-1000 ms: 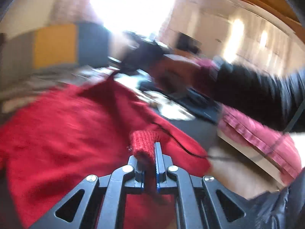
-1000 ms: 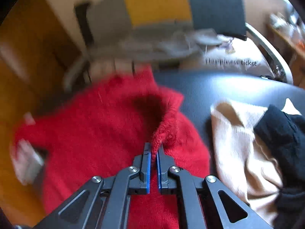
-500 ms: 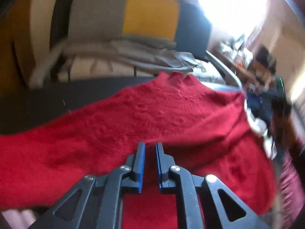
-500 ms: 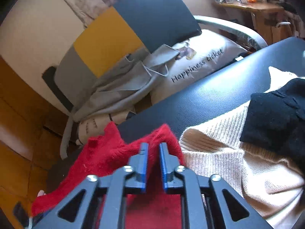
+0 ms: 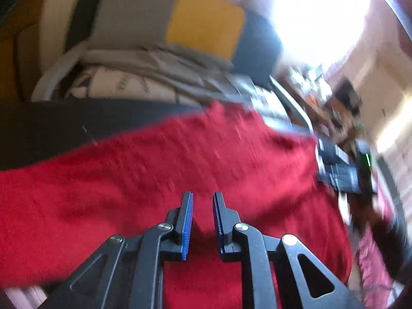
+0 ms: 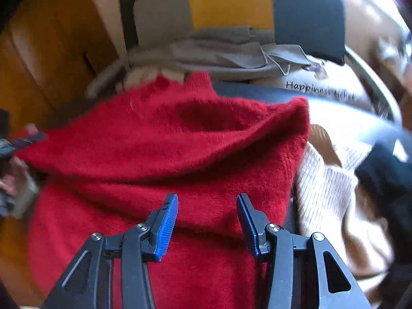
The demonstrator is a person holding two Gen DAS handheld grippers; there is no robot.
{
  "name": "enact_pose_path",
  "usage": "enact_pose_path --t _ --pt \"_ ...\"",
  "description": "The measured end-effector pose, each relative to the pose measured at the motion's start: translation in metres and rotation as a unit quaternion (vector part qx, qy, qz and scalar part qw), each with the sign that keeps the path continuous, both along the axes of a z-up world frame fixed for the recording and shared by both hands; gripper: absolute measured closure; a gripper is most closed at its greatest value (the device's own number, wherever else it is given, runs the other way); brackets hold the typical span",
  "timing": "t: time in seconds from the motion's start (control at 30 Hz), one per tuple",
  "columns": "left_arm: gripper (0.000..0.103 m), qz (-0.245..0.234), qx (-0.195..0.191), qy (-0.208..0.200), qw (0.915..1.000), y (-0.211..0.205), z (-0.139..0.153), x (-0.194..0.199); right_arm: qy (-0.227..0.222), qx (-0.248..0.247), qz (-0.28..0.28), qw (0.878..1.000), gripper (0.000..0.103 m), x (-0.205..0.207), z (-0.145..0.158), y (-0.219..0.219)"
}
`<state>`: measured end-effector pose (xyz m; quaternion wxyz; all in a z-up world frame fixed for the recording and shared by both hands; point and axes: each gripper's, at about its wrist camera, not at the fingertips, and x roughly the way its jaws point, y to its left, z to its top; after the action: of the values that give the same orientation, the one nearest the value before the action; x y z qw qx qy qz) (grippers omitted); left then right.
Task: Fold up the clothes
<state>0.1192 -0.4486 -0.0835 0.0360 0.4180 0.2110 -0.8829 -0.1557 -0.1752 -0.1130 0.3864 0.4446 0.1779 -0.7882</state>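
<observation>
Looking down your left claw, you have its blue-padded jaws standing a narrow gap apart and opening, with nothing pinched between them; the red sweater lies just beneath and beyond the tips. That sweater spreads across the dark tabletop, covering most of the lower view, though this view is blurred and its folds are hard to read.

Your right claw is wider, its jaws also opening, and no cloth sits between the pads; the same red sweater lies under them. In the right wrist view the sweater shows a raised fold running across its middle, with a peak at the right edge, just beside a cream ribbed garment. A black garment rests on the cream one at the far right.

Behind the tabletop you can see a chair with a back in grey, yellow and dark blue panels, grey cloth heaped on its seat, and a pale cushion printed with the word "Happiness". At the left edge of the right wrist view a hand shows, blurred, touching the sweater's corner.
</observation>
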Motion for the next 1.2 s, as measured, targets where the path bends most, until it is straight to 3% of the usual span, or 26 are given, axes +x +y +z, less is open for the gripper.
enact_pose_path --t 0.17,0.33,0.47,0.53,0.67,0.8,0.9,1.0,1.1,1.2 --pt "0.088 -0.043 0.005 -0.035 0.9984 0.036 -0.031 -0.021 0.033 0.062 0.015 0.997 0.054 -0.004 -0.015 -0.016" --pt "0.088 -0.066 0.008 -0.034 0.9972 0.055 -0.040 -0.045 0.014 0.024 -0.010 1.000 0.054 -0.018 -0.007 -0.012" --pt "0.087 -0.029 0.014 -0.016 0.9994 0.037 -0.034 -0.066 0.003 -0.016 -0.041 0.999 0.054 -0.044 0.000 -0.019" --pt "0.084 0.008 0.034 -0.004 0.9994 0.016 -0.034 -0.079 -0.003 -0.038 -0.064 0.997 0.054 -0.061 0.005 -0.025" --pt "0.084 0.103 0.079 0.004 0.9915 -0.032 -0.041 -0.097 -0.031 -0.071 -0.119 0.990 0.054 -0.101 0.006 -0.031" --pt "0.081 0.149 0.118 0.033 0.9813 -0.058 -0.039 -0.084 -0.049 -0.112 -0.149 0.981 0.054 -0.111 0.016 -0.013" --pt "0.078 0.144 0.097 0.013 0.9848 -0.060 -0.044 -0.068 -0.027 -0.125 -0.145 0.981 0.054 -0.095 0.026 0.016" --pt "0.073 0.125 0.079 -0.003 0.9890 -0.056 -0.051 -0.056 -0.003 -0.102 -0.147 0.984 0.054 -0.078 0.023 0.042" --pt "0.067 0.114 0.087 0.000 0.9896 -0.050 -0.055 -0.053 -0.020 -0.082 -0.158 0.984 0.054 -0.080 0.006 0.054" --pt "0.062 0.118 0.109 0.009 0.9870 -0.050 -0.055 -0.055 -0.047 -0.096 -0.165 0.981 0.054 -0.090 -0.007 0.052"
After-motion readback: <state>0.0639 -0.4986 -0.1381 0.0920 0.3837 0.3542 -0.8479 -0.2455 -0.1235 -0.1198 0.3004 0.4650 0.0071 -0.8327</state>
